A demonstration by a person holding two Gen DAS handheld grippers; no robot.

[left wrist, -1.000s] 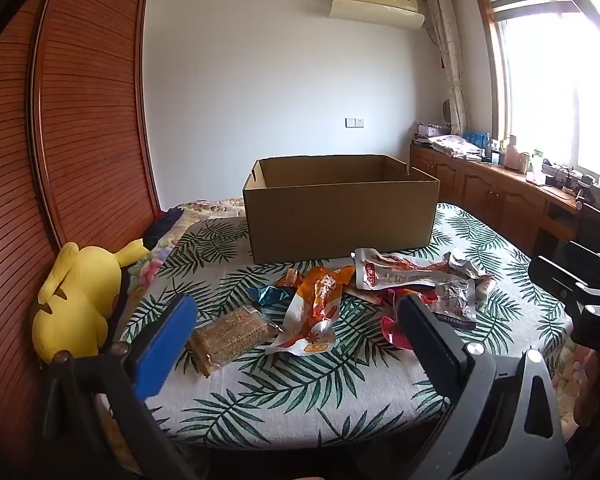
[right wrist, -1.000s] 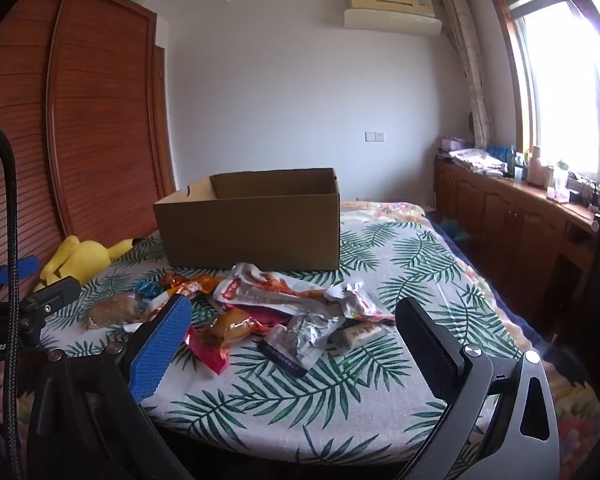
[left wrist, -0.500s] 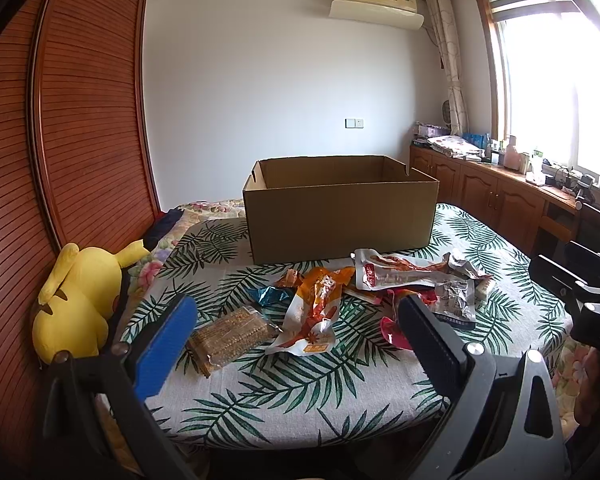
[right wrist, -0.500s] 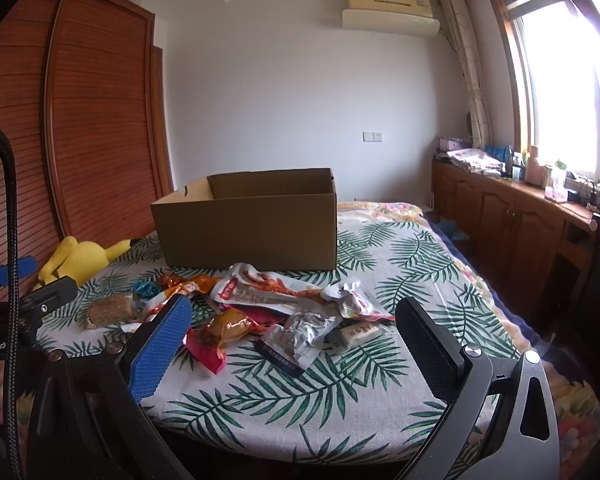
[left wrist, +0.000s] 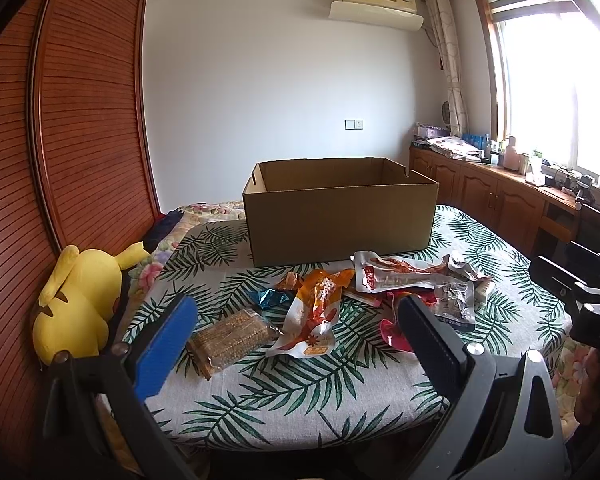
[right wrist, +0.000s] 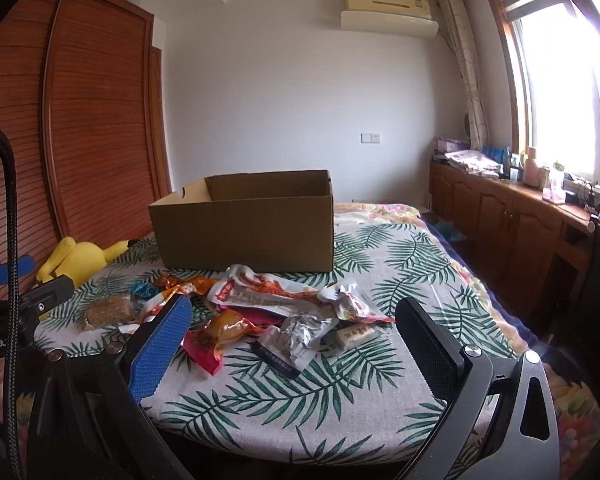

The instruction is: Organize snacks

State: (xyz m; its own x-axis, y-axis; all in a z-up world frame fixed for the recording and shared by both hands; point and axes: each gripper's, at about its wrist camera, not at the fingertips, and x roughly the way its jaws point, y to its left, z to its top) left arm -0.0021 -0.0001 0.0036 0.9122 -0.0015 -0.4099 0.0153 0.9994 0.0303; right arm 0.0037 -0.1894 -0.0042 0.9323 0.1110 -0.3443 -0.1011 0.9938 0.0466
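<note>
Snacks (left wrist: 364, 296) unmoved before cardboard box (left wrist: 340, 216), left gripper (left wrist: 296, 340) and right gripper (right wrist: 294, 340) still spread, empty, barely shifted.

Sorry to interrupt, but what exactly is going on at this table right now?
A person holds a gripper in each hand, getting ready to sort snacks. The left gripper and the right gripper are both open and hold nothing. The snack packets lie in a loose pile on the tablecloth, in front of an open cardboard box. None is picked up yet.
</note>
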